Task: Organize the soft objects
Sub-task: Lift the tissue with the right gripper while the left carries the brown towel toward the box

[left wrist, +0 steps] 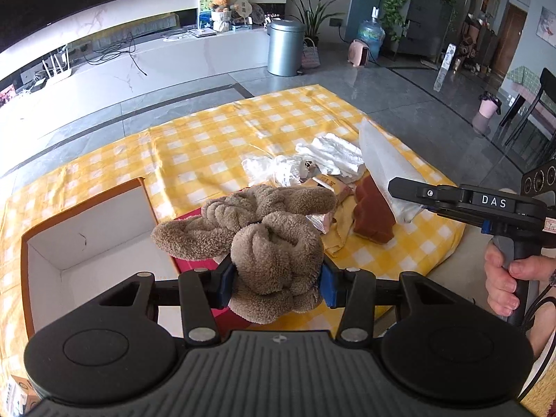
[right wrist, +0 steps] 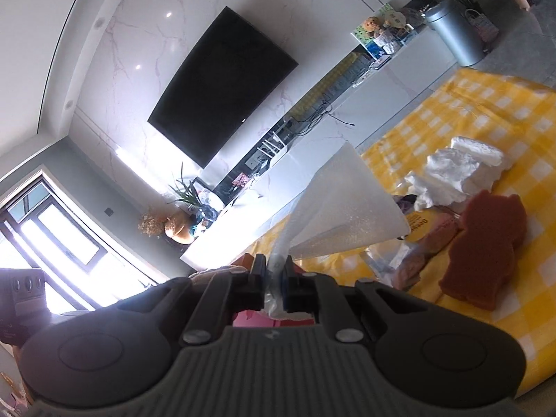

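Observation:
My left gripper is shut on a knotted brown fuzzy cloth and holds it above the yellow checked cloth, just right of an open orange box with a white inside. My right gripper is shut on a white foam sheet that stands up from its jaws; this sheet also shows in the left wrist view, with the right gripper at the right. A brown sponge lies on the cloth.
Crumpled white wrappings, a yellow packet and pink pieces lie by the sponge. Beyond the cloth are grey floor tiles, a metal bin and a low white TV bench.

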### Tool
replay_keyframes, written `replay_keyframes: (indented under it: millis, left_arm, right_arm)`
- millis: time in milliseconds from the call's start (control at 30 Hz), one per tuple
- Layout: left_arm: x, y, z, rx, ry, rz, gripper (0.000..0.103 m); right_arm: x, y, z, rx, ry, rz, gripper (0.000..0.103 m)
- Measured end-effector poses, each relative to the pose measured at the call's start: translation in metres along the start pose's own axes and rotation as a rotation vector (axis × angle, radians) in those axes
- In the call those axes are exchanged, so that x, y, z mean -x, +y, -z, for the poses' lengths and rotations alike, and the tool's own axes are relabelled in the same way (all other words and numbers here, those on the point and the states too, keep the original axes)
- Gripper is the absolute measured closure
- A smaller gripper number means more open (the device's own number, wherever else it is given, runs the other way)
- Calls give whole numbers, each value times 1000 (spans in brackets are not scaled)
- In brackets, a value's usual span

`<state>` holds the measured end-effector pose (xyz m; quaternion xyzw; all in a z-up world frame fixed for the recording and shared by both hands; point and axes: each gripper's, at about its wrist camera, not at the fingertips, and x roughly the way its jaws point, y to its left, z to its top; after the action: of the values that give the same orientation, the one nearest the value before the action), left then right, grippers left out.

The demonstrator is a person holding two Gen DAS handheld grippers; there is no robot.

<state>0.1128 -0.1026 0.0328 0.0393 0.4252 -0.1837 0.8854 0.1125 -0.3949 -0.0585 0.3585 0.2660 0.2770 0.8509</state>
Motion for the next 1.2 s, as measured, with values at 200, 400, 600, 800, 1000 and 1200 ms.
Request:
replay_keyframes:
  millis: [200,400,600,800,1000,1200]
  left_arm:
    - [23,43,26,120,-58,10,48]
    - [39,87,48,270,-142,4,48]
    - [53,125,68,362,-223,-35,48]
    - [62,153,89,438,-283,-169,48]
    - [72,185,104,522,-317,-122,48]
    - [71,195,117,541,-315,-126,48]
  right_arm:
    - [-7,40,6,116,-6,-72,96]
    - [-25,86,24,288,2,-102,96]
    - [-59,126,49,427,72,-103,96]
    - [-91,166,79,531,153,-125,96]
    - [-144,199,121,673,294,-42,96]
    - [-213,203,149,811,483,223,96]
